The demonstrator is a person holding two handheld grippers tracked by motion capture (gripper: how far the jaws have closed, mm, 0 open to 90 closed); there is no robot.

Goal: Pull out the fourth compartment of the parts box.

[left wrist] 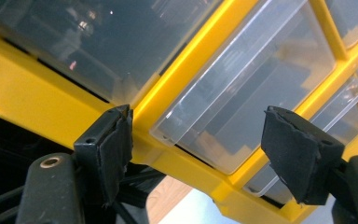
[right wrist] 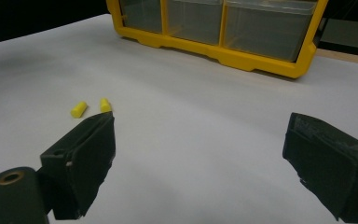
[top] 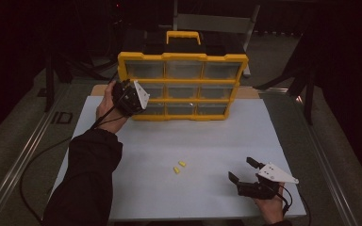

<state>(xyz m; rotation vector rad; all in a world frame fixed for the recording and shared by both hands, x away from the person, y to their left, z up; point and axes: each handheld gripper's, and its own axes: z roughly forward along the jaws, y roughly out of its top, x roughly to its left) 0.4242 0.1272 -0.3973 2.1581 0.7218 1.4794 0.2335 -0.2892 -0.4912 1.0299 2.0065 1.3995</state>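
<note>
The left gripper (top: 131, 97) is up against the left edge of the yellow drawer organizer (top: 183, 86), its jaws apart astride a clear drawer (left wrist: 251, 88) without pressing it, while the right gripper (top: 245, 170), jaws spread wide and empty, rests just right of two yellow plugs (top: 179, 166).

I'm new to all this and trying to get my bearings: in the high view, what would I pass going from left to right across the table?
Left claw at the cabinet's left edge → yellow drawer cabinet → two small yellow pieces on the white tabletop → right claw, jaws apart.
</note>
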